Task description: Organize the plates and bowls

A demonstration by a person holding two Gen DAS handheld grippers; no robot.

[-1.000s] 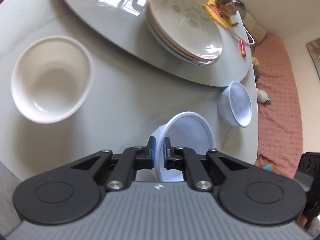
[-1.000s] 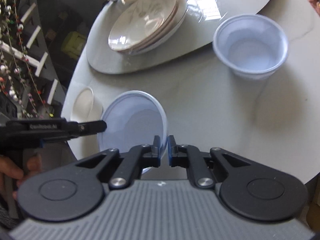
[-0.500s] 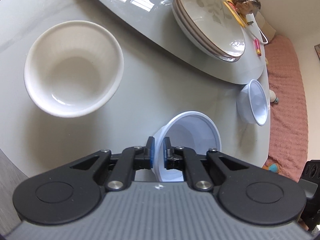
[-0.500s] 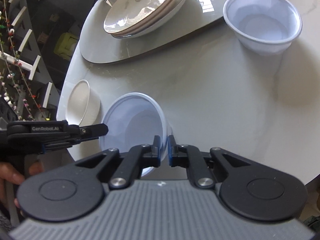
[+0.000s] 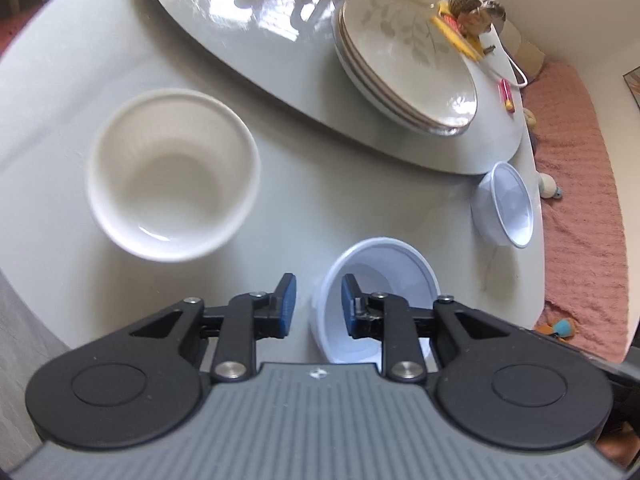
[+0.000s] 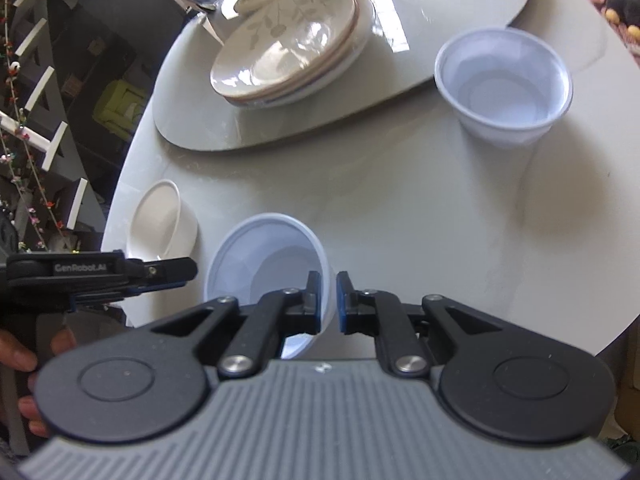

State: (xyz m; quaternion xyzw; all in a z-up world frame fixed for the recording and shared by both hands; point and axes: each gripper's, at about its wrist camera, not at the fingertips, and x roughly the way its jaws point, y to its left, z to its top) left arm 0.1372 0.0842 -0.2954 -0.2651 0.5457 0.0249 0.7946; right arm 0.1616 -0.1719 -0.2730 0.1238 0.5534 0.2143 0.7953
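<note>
The see-through white plastic bowl (image 6: 272,264) is the one being handled. It sits on the round grey table (image 6: 400,220), close in front of both grippers.

The right gripper (image 6: 328,300) has its fingers close together. The thin rim of the bowl runs between them, so one finger is inside the bowl and one is outside. I think it pinches the rim to keep the light bowl steady.

The left gripper (image 5: 318,304) has its fingers wide apart. The other side of the rim stands in the gap, and neither blue pad (image 5: 286,304) seems to touch it. So only the right side holds the bowl.

Ahead and to the left of the left fingers is a thick white china bowl (image 5: 172,184). It is empty and open side up. I guess the plastic bowl goes with its twin, a second see-through plastic bowl (image 6: 504,84), far ahead and right of the right fingers.

Further ahead of both grippers, a pile of cream plates with leaf drawings (image 6: 288,48) rests on a shiny grey oval mat (image 6: 200,136). They look tidy already.

The side of the left gripper reads "GenRobot.AI". I see no other words.
</note>
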